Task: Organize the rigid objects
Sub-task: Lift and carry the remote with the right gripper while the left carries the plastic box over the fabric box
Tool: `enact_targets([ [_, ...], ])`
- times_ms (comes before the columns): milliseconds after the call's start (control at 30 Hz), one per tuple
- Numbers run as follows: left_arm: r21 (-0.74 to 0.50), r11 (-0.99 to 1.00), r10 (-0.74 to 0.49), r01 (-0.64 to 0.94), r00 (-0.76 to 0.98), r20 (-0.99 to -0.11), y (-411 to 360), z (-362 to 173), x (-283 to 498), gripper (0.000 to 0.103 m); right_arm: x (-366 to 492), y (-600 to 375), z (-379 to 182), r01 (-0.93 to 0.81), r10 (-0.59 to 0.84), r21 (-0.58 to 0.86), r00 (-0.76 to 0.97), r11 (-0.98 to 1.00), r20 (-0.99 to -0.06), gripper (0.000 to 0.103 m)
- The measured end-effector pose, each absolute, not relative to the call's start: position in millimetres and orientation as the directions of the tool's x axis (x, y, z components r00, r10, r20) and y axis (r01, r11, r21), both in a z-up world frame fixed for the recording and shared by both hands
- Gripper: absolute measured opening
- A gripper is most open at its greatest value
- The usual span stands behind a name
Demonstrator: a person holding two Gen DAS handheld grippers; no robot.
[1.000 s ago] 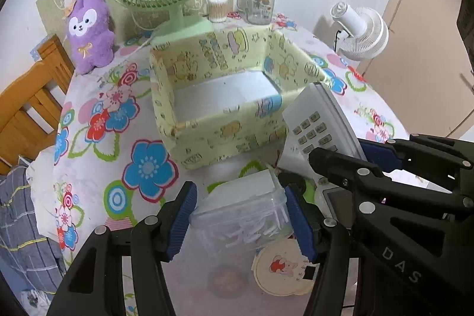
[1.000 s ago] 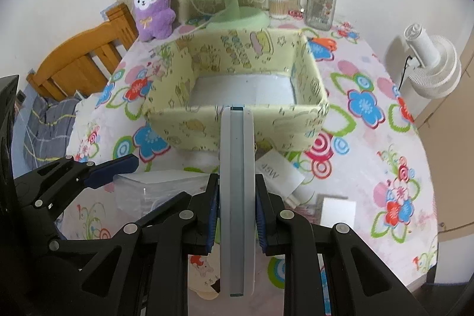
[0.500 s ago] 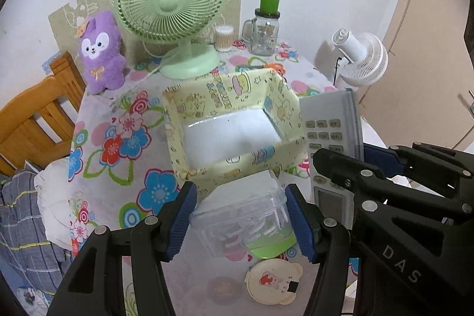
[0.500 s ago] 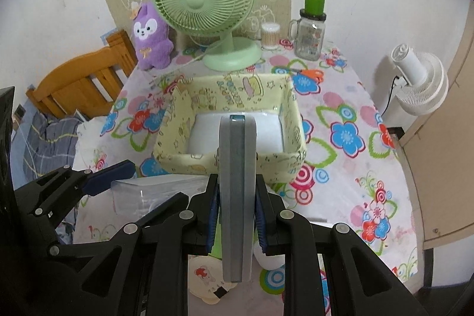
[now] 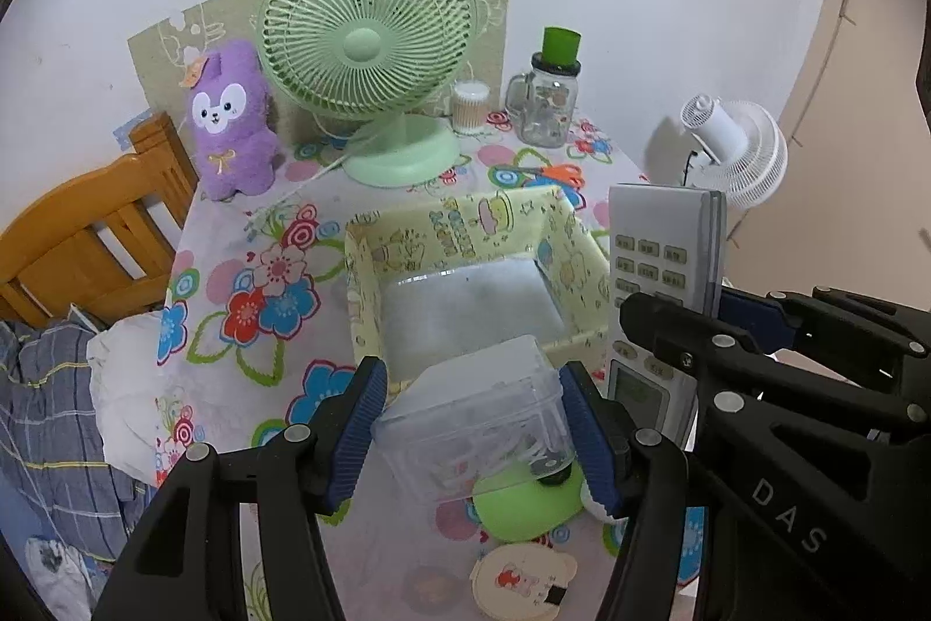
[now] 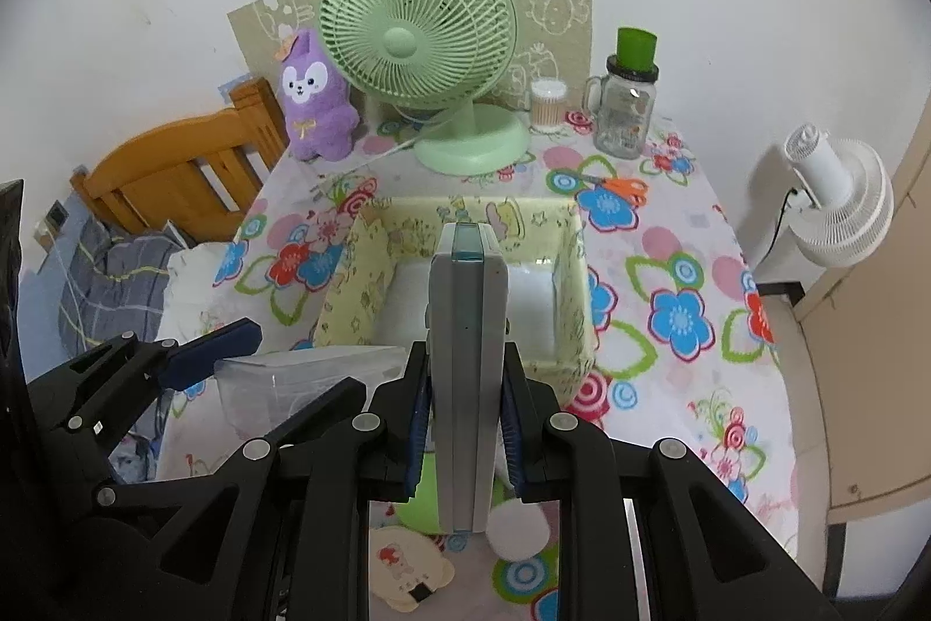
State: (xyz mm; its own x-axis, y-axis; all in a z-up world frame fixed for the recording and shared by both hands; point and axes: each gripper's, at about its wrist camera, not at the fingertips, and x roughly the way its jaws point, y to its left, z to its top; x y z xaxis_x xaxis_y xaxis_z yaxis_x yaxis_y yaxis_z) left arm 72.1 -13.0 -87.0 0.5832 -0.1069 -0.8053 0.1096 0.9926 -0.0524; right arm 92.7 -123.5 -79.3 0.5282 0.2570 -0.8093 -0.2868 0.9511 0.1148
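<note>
Both grippers hovered just short of the yellow bin (image 6: 570, 307) — loaded. Left gripper (image 5: 471, 437) clamped a clear box (image 5: 477, 423); right gripper (image 6: 462, 429) clamped a remote (image 6: 465, 365), its length pointing binward.

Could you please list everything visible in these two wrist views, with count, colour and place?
clear plastic box: one, transparent, held above the table
remote control: one, grey-white, gripped on edge
fabric bin: one, pale yellow print, table centre, open
desk fan: one, green, back of table
plush toy: one, purple, beside the fan
glass jar: one, clear with green cap, back right
cotton-swab tub: one, clear, next to the jar
scissors: one, orange handles, behind the bin
tablecloth: one, floral
white fan: one, off the table's right
wooden chair: one, left
left gripper: black, blue pads, on the box
right gripper: black, on the remote
</note>
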Motion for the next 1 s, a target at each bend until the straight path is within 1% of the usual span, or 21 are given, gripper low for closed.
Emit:
enact_targets([
  [667, -0.042, 0.998, -0.061, 0.046, 0.596, -0.8, -24.7, -88.5, 119.1, 0.063, 144.2, -135.0, -81.3, -0.29, 0.267, 0.125, 0.527, 0.949, -0.807, 0.025],
  [900, -0.043, 0.999, -0.027, -0.013, 0.589, -0.807, -14.1, -97.3, 138.6, 0.063, 162.2, -140.7, -88.6, -0.27, 0.272, 0.148, 0.509, 0.951, -0.817, 0.025],
  [1000, -0.059, 0.998, -0.026, -0.037, 0.586, -0.81, -7.5, -101.8, 146.1, 0.063, 170.6, -141.8, -94.7, -0.264, 0.256, 0.137, 0.497, 0.955, -0.829, 0.025],
])
